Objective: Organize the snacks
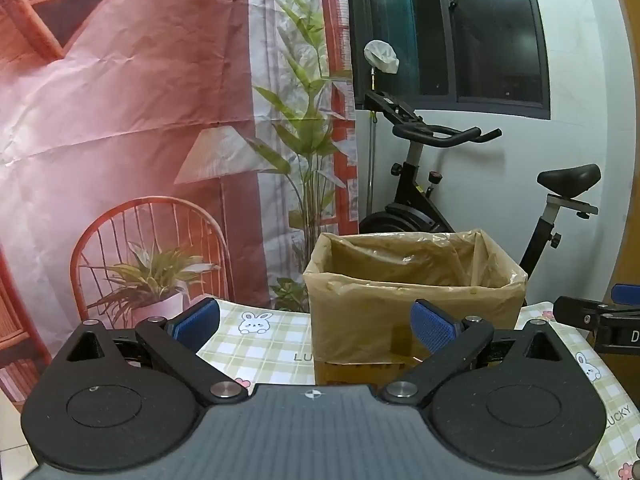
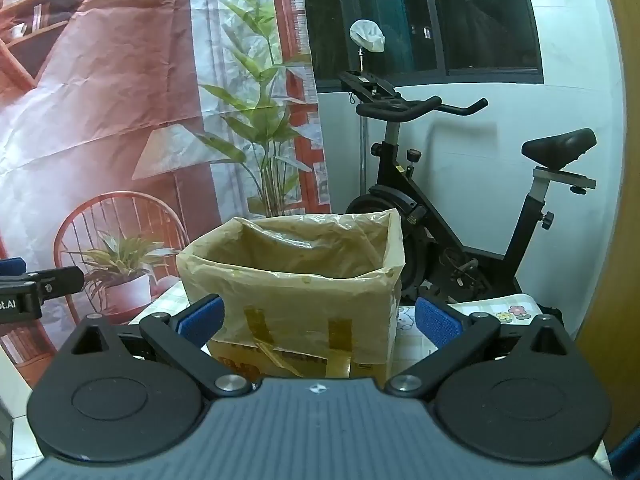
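Left wrist view is showing the left gripper (image 1: 316, 326) hanging with its blue pads spread wide and nothing between them, tilted a little downward over the table (image 1: 260, 344). Straight ahead, slightly to the right, a cardboard box (image 1: 412, 300) lined with a brownish plastic bag is standing on the checked cloth, its mouth open upward and its long side running across the view. No snacks are showing anywhere in either picture; whether any are lying inside the box or below the cameras' edge, I cannot tell.

In the right wrist view the right gripper (image 2: 318, 322) is likewise gaping wide and holding nothing, with the box (image 2: 296, 280) sitting just beyond its pads and a touch to the left. So the box is lying between the two tools, in front of both, and I'd judge the right one the nearer. Each tool's tip is peeking into the other's picture at the edge.

The tablecloth is pale green plaid with rabbits and flowers. Behind it a printed backdrop (image 1: 140, 120) is hanging, and an exercise bike (image 2: 460, 200) is standing by a dark window.
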